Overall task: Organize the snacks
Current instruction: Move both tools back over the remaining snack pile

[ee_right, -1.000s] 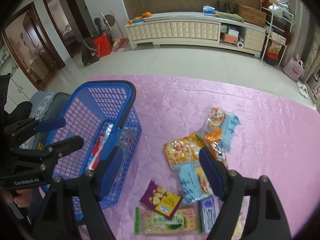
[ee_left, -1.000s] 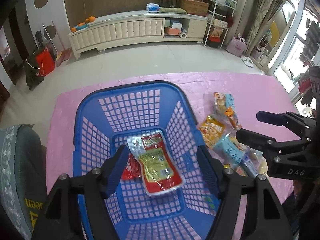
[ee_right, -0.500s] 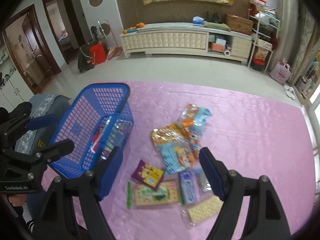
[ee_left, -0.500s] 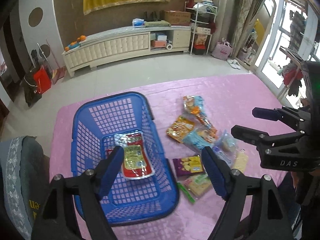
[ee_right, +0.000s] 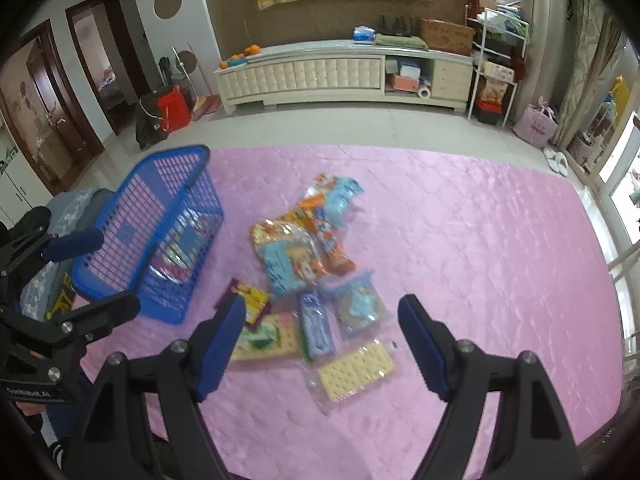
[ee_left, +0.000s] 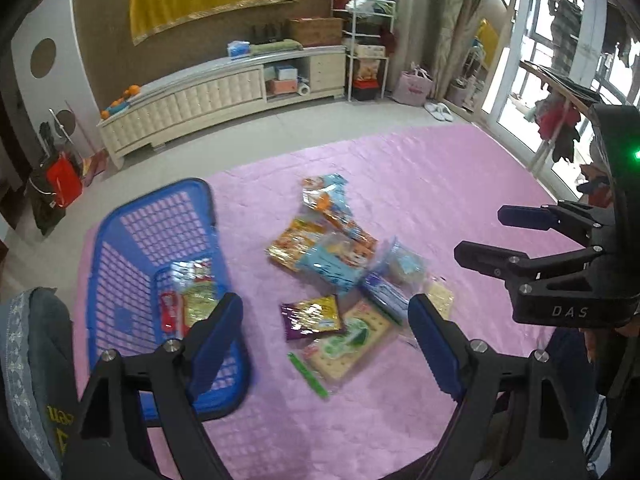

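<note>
Left wrist view a second ago looked straight down into the blue basket; now I see it off to the left, the red packet lying inside. My left gripper is opening, empty, above the loose snacks on the pink cloth. Only the right wrist view shows the doorways and the cracker pack whole. My right gripper hangs wide apart, holding nothing.
</note>
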The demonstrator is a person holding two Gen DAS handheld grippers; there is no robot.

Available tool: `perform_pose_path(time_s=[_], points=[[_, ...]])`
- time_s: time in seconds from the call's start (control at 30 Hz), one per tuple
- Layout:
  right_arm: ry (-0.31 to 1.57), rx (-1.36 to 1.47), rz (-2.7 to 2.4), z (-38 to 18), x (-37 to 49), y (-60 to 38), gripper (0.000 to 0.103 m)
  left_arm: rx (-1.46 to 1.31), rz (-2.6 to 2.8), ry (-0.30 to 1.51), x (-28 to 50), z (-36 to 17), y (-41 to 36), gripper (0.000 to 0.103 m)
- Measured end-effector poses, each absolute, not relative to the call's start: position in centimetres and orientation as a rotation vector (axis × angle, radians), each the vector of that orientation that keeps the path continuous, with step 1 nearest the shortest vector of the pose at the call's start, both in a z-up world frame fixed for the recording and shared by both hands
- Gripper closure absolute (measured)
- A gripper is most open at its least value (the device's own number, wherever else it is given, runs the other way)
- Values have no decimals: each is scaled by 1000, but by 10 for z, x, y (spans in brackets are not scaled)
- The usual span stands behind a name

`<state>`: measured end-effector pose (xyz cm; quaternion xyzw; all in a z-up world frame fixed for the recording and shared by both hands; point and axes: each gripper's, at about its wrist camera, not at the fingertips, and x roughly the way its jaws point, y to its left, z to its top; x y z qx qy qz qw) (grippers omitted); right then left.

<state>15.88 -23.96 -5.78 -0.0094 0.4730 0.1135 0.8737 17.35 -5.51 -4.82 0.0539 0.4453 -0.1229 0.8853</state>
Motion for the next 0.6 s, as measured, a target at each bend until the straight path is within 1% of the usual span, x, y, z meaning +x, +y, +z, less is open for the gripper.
perform_pose_path(time_s=[0.33,0.6], points=[[1049,15,228,-100,141,-264,21,137,-319,1013,168,-95,-82,20],[1098,66,210,-142,129,-268,21,173,-345,1110,169,-148,-87,20]])
